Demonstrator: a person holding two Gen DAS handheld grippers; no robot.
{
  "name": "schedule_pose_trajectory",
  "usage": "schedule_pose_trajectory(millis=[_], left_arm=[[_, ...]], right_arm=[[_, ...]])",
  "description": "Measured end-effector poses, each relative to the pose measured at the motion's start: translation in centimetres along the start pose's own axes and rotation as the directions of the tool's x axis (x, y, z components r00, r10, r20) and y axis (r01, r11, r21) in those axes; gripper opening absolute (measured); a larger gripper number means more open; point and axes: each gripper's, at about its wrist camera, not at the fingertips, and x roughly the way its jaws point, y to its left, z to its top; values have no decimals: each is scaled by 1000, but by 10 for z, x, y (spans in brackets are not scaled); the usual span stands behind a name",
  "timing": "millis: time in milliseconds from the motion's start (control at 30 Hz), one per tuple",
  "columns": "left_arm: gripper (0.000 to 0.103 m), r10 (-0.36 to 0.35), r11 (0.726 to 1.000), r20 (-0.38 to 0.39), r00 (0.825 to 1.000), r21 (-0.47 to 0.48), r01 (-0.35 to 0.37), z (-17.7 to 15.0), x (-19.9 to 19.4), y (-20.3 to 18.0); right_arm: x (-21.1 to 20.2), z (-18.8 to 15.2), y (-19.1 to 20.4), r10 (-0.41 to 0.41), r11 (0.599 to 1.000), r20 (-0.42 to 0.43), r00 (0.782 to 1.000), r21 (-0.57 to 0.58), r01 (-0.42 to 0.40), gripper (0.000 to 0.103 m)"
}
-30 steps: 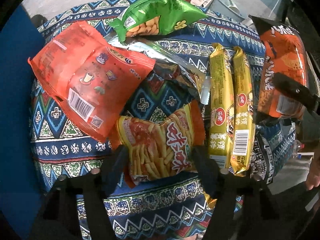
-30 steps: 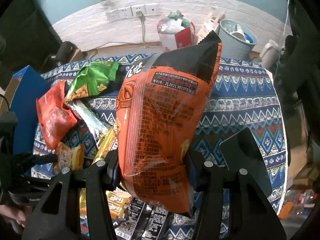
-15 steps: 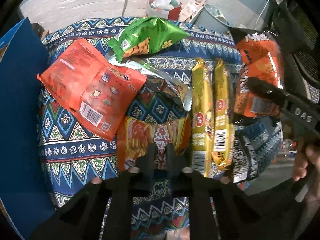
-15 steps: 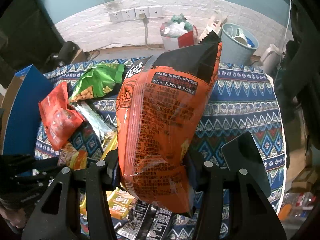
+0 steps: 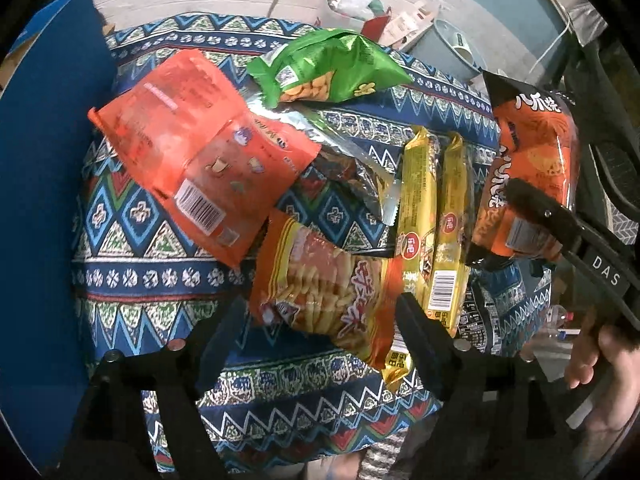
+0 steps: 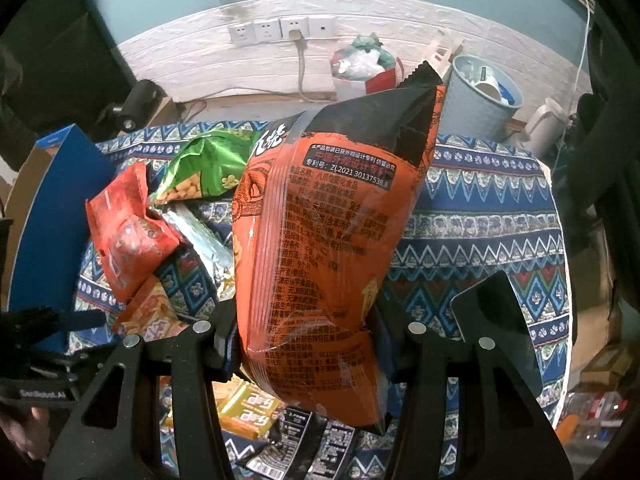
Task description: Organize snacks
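A table draped in a blue patterned cloth (image 5: pixel 160 280) stands before a white-panelled wall with a row of sockets (image 6: pixel 280 32), a pale blue bin (image 6: pixel 480 100) beside it.

The left gripper (image 5: pixel 320 320) hangs over the cloth, its jaws having just been opening and now set wide apart; the fries-print snack bag (image 5: pixel 324 292) lies between them, its right edge close against the right finger, the left finger clear of it.

The right gripper (image 6: pixel 304 332) is clamped on the lower part of a large orange-and-black chip bag (image 6: pixel 320 240), held upright with its back facing the camera; small Chinese print covers it, and "ZL2021 30137538.8" is legible on the black band. In the left view the same bag's front shows large white Chinese characters, and the gripper body reads "DAS".

Just right of the fries bag lie two gold wafer packs (image 5: pixel 436 220) side by side, each with a red oval logo and a barcode. Up and left, a red pouch (image 5: pixel 200 152) lies barcode up, overlapping a silver foil pack (image 5: pixel 352 160). A green peanut bag (image 5: pixel 328 68) lies farther back. A blue box (image 5: pixel 40 200) stands at the table's left edge.
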Motion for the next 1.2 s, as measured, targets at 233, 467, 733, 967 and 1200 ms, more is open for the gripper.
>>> schedule_pose_trajectory(millis=[233,467,733,967,1200], left_arm=[[87,15,999,-44,999,40,-13,1,19,-16],[91,72,993,-98,993,98,-62,0,45,-24],[71,66,987,-56,996,150,-57,-6,48,-32],[47,67,978,-19,998,198,-62,-13,34,-35],[24,27,983,14,1000,182,-29,-7,14,-33]], right_arm=[[1,-1,-7,7,1000,0,1000,14,-7,51],[2,-2,-17,15,999,-3,1000,33,-15,51],[5,-1,-18,25,999,-11,1000,36,-25,51],[4,0,-13,28,999,-7,1000,24,-28,51],[2,0,-10,23,1000,-5,1000,19,-23,51]])
